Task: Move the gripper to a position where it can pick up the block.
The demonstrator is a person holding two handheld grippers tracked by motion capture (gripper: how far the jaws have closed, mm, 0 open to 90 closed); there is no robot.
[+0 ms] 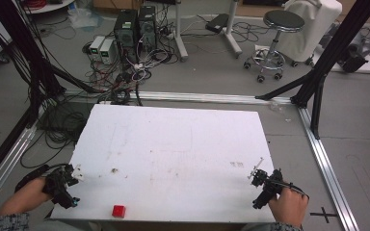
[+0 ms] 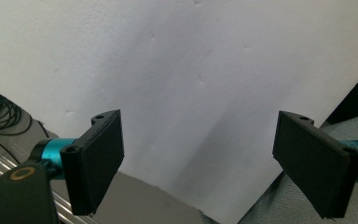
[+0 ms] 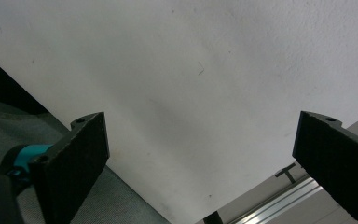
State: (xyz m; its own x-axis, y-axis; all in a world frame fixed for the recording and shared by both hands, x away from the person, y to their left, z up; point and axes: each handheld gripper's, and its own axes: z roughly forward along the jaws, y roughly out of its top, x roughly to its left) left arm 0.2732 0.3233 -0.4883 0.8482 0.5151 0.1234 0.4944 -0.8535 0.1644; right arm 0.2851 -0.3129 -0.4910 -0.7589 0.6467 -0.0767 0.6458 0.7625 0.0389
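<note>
A small red cube (image 1: pixel 119 211) sits on the white table (image 1: pixel 173 154) near its front edge, left of centre. My left gripper (image 1: pixel 66 185) rests at the table's front left corner, held by a hand, well left of the cube. In the left gripper view the left gripper (image 2: pixel 200 163) stands open with nothing between its jaws, over bare white board. My right gripper (image 1: pixel 265 185) is at the front right corner, far from the cube. The right gripper view has the right gripper (image 3: pixel 200 165) open and empty above the table's edge.
Faint brown stains (image 1: pixel 114 170) mark the board. Beyond the far edge lie tangled cables (image 1: pixel 120 77), computer towers (image 1: pixel 135 29) and a rolling stool (image 1: pixel 274 43). Black frame posts (image 1: pixel 327 62) and aluminium rails (image 1: pixel 323 154) border the table on both sides.
</note>
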